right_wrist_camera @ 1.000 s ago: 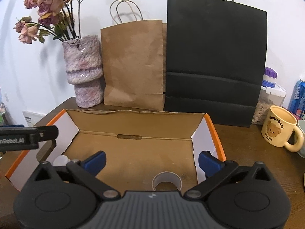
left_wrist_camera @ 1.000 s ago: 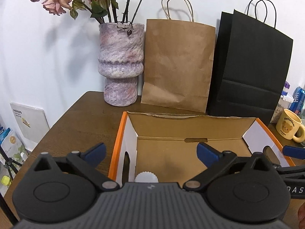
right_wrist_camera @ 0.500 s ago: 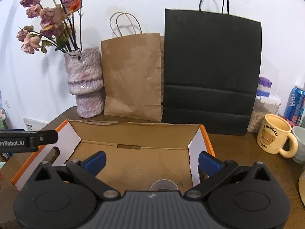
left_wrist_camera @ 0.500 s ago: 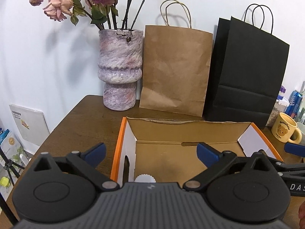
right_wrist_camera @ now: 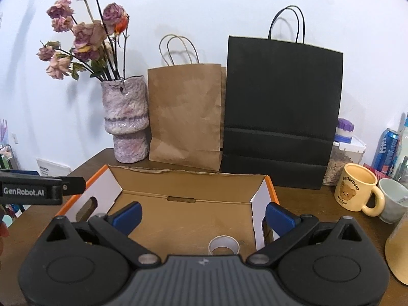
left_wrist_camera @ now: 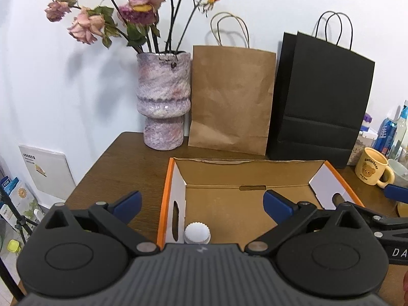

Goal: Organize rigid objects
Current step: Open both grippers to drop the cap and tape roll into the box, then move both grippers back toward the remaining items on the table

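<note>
Left gripper (left_wrist_camera: 201,205): held above near edge of cardboard box (left_wrist_camera: 255,163), jaws spread wide, nothing gripped. Right gripper (right_wrist_camera: 203,215): likewise wide open and empty over box. White ribbed cap (left_wrist_camera: 197,232) inside box at left wall; tape roll (right_wrist_camera: 224,245) on box floor near right wall.

My left black two-finger gripper with blue pads (left_wrist_camera: 201,205): jaws spread wide, nothing between the pads, held level and pointing forward. My right black two-finger gripper with blue pads (right_wrist_camera: 204,213): same pose, jaws wide apart, empty, level. The two tools sit side by side; the right one's arm and one blue pad (left_wrist_camera: 396,193) show at the right edge of the left view, the left one's black arm at the left edge of the right view. A fingertip of my left hand (right_wrist_camera: 3,229) shows just below that arm.
</note>
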